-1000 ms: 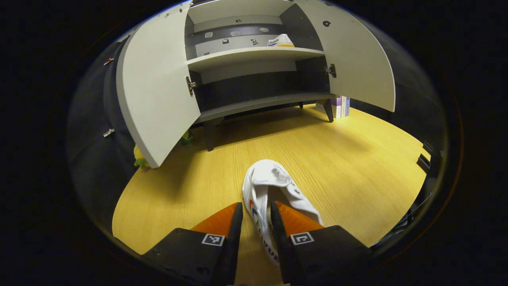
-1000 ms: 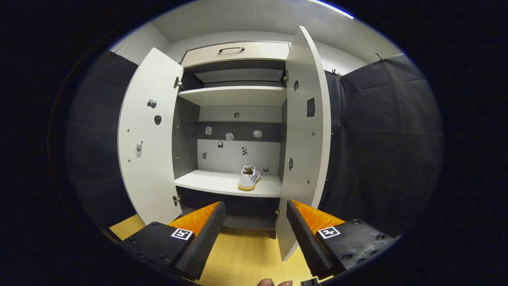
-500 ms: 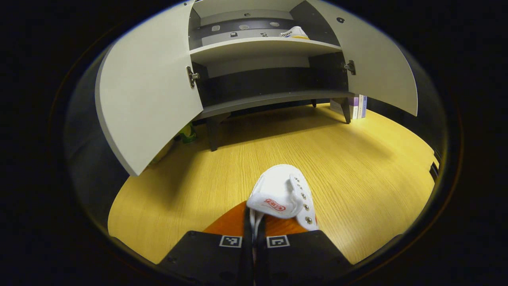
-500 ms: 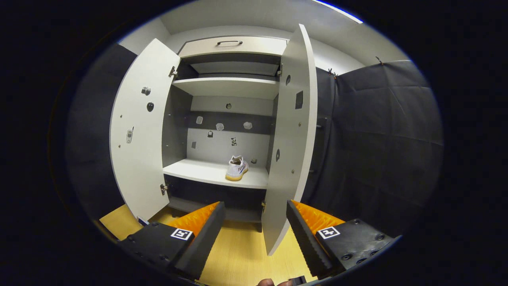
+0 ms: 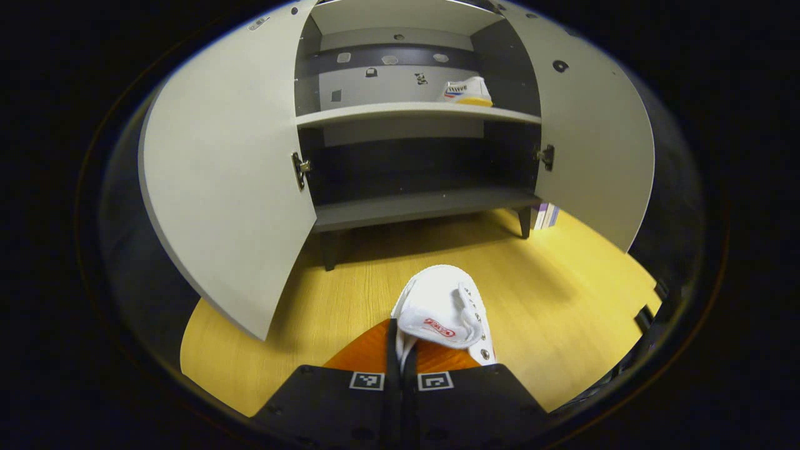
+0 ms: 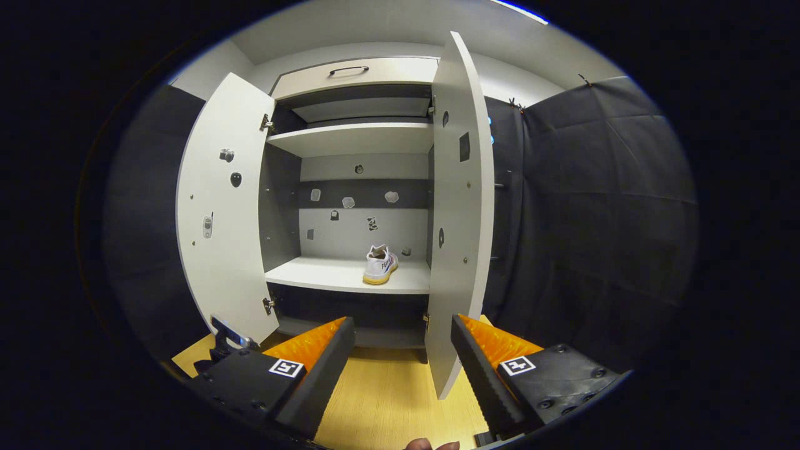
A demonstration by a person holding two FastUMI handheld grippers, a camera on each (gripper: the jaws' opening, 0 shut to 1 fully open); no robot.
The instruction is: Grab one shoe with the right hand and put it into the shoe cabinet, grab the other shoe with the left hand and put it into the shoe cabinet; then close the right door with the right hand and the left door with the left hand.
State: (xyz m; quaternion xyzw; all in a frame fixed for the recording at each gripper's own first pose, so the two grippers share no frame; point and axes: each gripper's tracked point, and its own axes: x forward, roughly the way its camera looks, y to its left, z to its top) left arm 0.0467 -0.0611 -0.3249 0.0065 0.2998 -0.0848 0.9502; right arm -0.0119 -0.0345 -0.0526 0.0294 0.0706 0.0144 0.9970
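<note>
A white shoe (image 5: 445,306) hangs by its heel collar in my left gripper (image 5: 400,334), which is shut on it above the wooden floor (image 5: 562,294). The shoe cabinet (image 5: 412,112) stands ahead with both doors open. The other white shoe (image 5: 465,92) sits on the right side of its middle shelf; in the right gripper view that shoe (image 6: 380,264) points away from me. My right gripper (image 6: 403,356) is open and holds nothing, in front of the cabinet's right door (image 6: 459,206), which is seen nearly edge-on.
The left door (image 5: 219,187) and the right door (image 5: 594,144) swing out toward me. Books (image 5: 545,215) stand by the cabinet's right leg. A drawer (image 6: 356,72) with a handle tops the cabinet. Black cloth walls flank it.
My left gripper went from open around the shoe to shut on its collar, then lifted it and tilted up toward the cabinet. My right gripper stayed open and shifted only slightly.
</note>
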